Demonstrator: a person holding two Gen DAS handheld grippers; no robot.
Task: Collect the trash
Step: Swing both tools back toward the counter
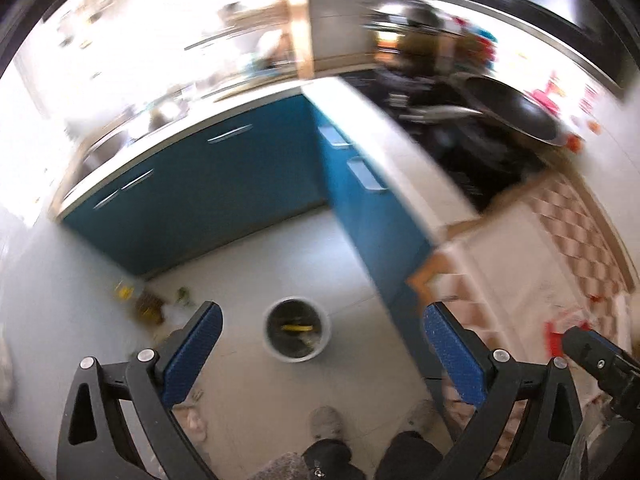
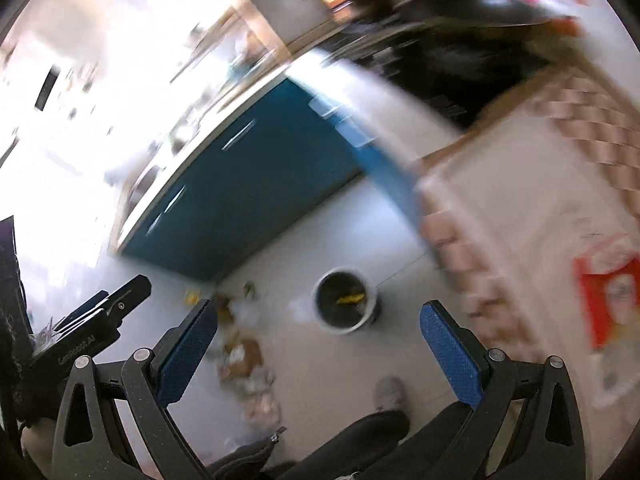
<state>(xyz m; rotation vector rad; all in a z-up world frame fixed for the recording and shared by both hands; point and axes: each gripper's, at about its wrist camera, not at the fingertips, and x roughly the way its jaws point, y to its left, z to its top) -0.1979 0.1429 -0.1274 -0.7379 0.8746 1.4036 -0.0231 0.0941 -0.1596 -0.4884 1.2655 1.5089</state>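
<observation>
While both views were smeared by motion, the layout read clearly enough. Left tool (image 1: 322, 344) spread wide, nothing between its blue pads; right tool (image 2: 318, 334) likewise wide apart and empty. Both held high above the kitchen floor (image 1: 248, 256), looking down.

Bin (image 1: 297, 329): round, pale rim, dark inside, standing on the floor near the corner of the blue cabinets (image 1: 208, 184). Something yellow already lay in it. Loose trash (image 2: 244, 356) was scattered on the floor to the bin's left: brownish and pale scraps, too blurred to identify piece by piece. A red packet (image 2: 608, 304) sat on the tiled bench to the right; unclear whether it counted as trash.

Judgement: the step in hand was reaching down for floor litter. Best done by slowing the swing, lowering 1 tool squarely over a single scrap, pads either side, closing only once level with the floor, then carrying it over the bin's rim before release.
</observation>
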